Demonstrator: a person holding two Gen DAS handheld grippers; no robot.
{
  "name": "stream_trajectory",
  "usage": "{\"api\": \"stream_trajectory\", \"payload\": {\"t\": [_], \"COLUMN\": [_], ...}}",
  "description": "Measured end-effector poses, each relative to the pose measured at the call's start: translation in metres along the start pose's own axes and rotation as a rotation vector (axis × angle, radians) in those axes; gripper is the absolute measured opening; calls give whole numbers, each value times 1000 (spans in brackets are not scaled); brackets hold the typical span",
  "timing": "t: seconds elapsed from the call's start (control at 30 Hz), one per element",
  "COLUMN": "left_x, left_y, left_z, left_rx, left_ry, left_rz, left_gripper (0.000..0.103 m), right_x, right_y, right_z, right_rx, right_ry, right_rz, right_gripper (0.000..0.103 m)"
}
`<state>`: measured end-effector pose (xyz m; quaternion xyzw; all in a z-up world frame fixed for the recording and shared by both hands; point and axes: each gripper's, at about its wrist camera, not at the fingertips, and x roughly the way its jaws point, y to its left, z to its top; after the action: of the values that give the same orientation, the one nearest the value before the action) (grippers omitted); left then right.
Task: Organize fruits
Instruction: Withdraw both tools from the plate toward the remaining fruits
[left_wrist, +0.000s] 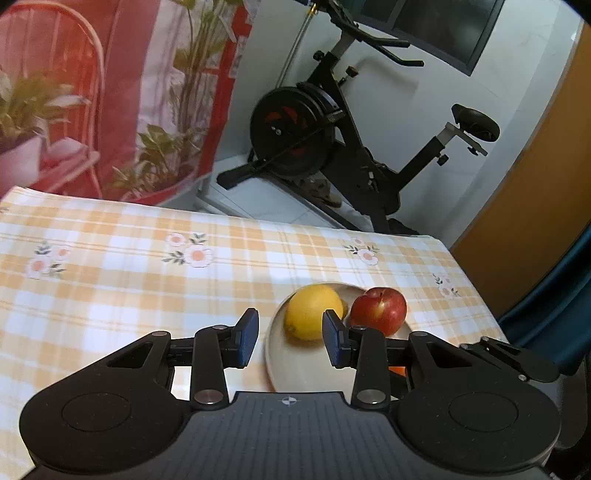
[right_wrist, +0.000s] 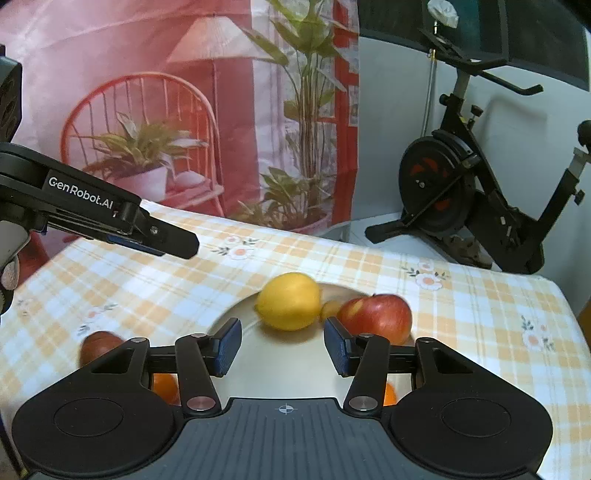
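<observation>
Yellow lemon (right_wrist: 289, 301) on plate (right_wrist: 236, 314), long axis level, nub pointing left

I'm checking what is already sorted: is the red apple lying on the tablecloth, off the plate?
No, the red apple sits on the plate beside the lemon.
</observation>
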<state>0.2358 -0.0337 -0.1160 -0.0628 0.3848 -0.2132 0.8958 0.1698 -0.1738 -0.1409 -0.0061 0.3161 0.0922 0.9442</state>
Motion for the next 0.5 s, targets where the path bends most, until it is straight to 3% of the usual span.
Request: {"api": "stream_trajectory", "payload": {"t": [0.5], "left_x": [-73], "left_y": [7], "left_z": [-39], "left_rx": [38], "left_ry": [-51], "left_rz": [99], "left_gripper": [39], "right_x": [-51], "right_y": [34], "right_z": [-36], "right_rx": [79], "right_ry": [-15], "right_rz": [51], "right_gripper": [46]}}
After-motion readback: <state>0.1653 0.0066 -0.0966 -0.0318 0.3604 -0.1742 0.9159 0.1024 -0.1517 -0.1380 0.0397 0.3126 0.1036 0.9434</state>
